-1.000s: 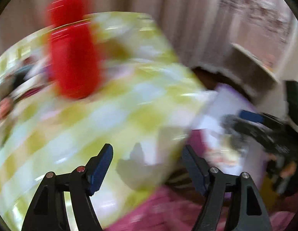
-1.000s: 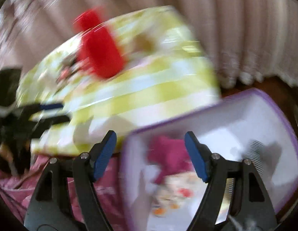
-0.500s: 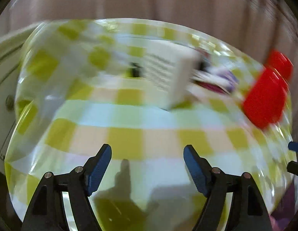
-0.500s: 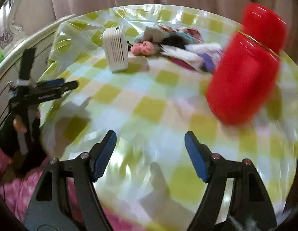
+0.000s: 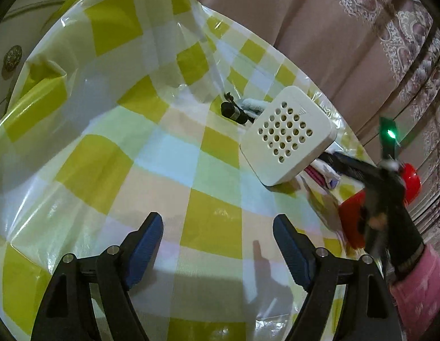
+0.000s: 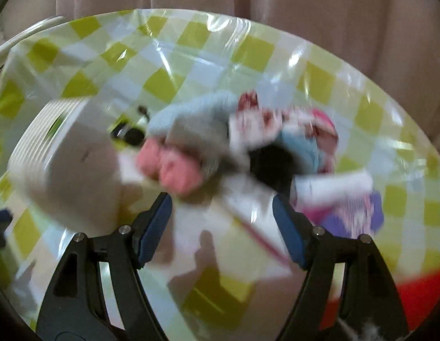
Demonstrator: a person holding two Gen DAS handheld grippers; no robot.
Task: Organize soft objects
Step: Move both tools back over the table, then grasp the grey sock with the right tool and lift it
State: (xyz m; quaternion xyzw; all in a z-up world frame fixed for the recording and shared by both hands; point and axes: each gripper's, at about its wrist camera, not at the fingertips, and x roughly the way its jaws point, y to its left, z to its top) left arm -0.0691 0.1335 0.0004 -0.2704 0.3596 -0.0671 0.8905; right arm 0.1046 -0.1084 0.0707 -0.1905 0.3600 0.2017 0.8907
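In your left wrist view, your left gripper (image 5: 218, 244) sits at the bottom centre with its blue pads spread wide. Its jaws have just been opening further, and nothing lies between them but the yellow-and-white checked tablecloth (image 5: 106, 164). A white perforated box (image 5: 286, 139) stands tilted in the upper right of centre. Just behind it, toward the upper left, lie a small black cylinder (image 5: 232, 112) and a bit of pale blue cloth (image 5: 252, 103). A strip of pink and white fabric (image 5: 322, 172) peeks out from under the box's right edge. At the right edge your right gripper (image 5: 359, 167) reaches in, blurred, in a dark-gloved hand (image 5: 396, 227) with a pink sleeve (image 5: 418, 292), in front of a red container (image 5: 353, 218).

In your right wrist view, everything beyond the tool is smeared by motion. Your right gripper (image 6: 222, 227) stands wide apart at the bottom centre and grips nothing. The pile of soft objects (image 6: 248, 147) fills the middle of the frame on the cloth: a pink rolled piece (image 6: 171, 167) at centre left, light blue fabric (image 6: 191, 116) above it, something black (image 6: 271, 162) right of centre, and purple cloth (image 6: 350, 216) at the lower right. The white box (image 6: 72, 153) sits at the left, and a red patch (image 6: 418, 292) shows in the lower right corner.
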